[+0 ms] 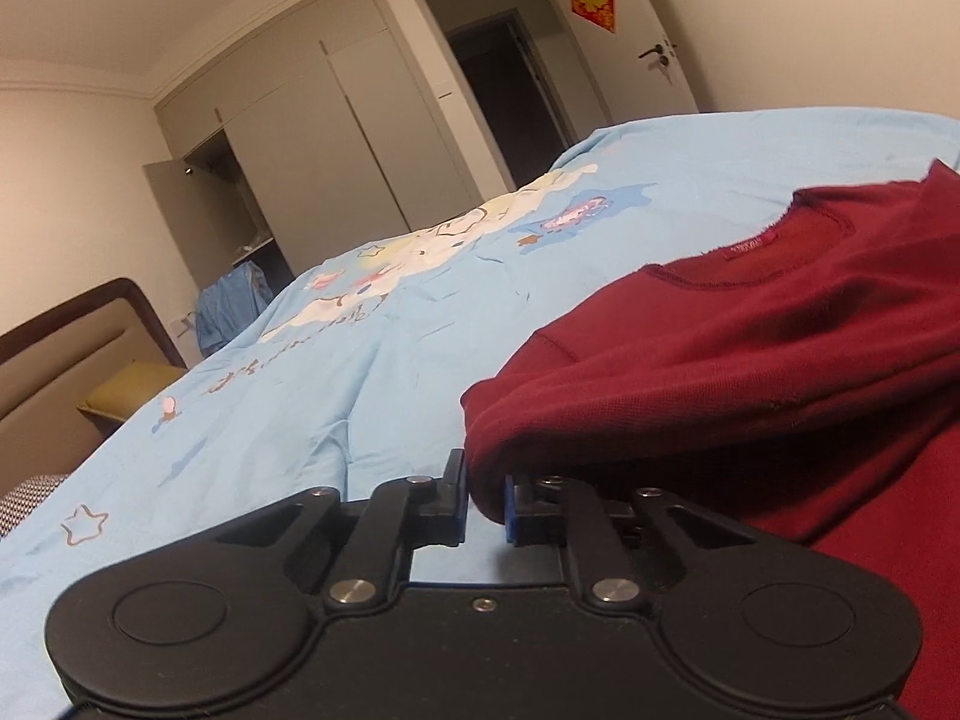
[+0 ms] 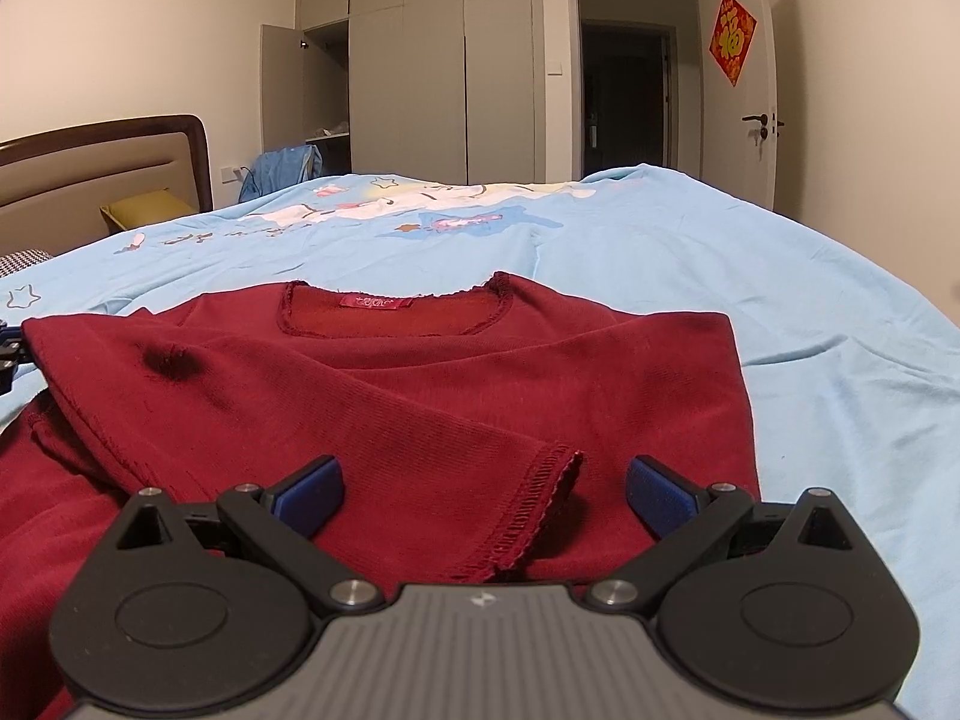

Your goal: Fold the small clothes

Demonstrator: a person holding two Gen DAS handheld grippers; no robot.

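Note:
A dark red long-sleeved shirt (image 2: 420,396) lies on the light blue bed sheet (image 2: 780,270), neckline and label (image 2: 375,302) pointing away from me. One sleeve is laid across the chest, and its hemmed cuff (image 2: 540,510) rests between the wide-apart blue pads of my open right gripper (image 2: 483,492). In the left wrist view, the shirt (image 1: 750,360) bulges in a thick fold at its left side, and my left gripper (image 1: 486,501) is shut on that folded edge. The left gripper (image 2: 6,354) also shows at the far left edge of the right wrist view.
The sheet (image 1: 360,360) carries a cartoon print across the middle of the bed. A padded headboard (image 2: 108,162) and a yellow pillow (image 2: 150,207) are at the left. Beyond the bed stand a wardrobe (image 2: 420,78) with one door open and a dark doorway (image 2: 624,96).

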